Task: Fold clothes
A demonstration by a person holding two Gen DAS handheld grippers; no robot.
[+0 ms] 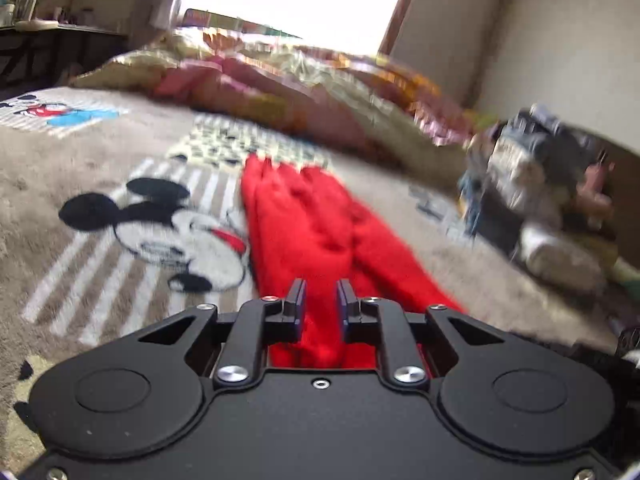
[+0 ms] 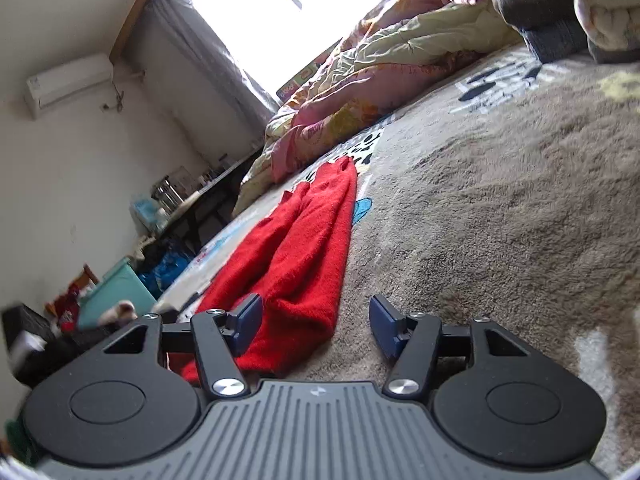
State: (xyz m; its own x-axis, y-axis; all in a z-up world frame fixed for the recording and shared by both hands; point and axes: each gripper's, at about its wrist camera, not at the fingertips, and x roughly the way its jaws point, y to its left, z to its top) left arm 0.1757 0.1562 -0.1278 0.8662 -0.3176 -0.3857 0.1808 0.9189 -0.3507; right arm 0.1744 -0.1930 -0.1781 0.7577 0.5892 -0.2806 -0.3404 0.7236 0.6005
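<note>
Item: one red fleecy knit garment, lying lengthwise in long ridges on the grey-brown plush cartoon-mouse bed blanket, running from 6 toward 12 o'clock in both wrist views.

Left gripper: jaws narrowed, red cloth bunched between them; apparently pinching the near edge.

Right gripper: jaws spread, near corner of the garment inside the gap at 9 o'clock, not pinched.

Step, judged: taking hold of the near end. Next: right jaws must close on the cloth.

Also: one crumpled floral quilt at 12 o'clock; one pile of clothes at 3 o'clock.
</note>
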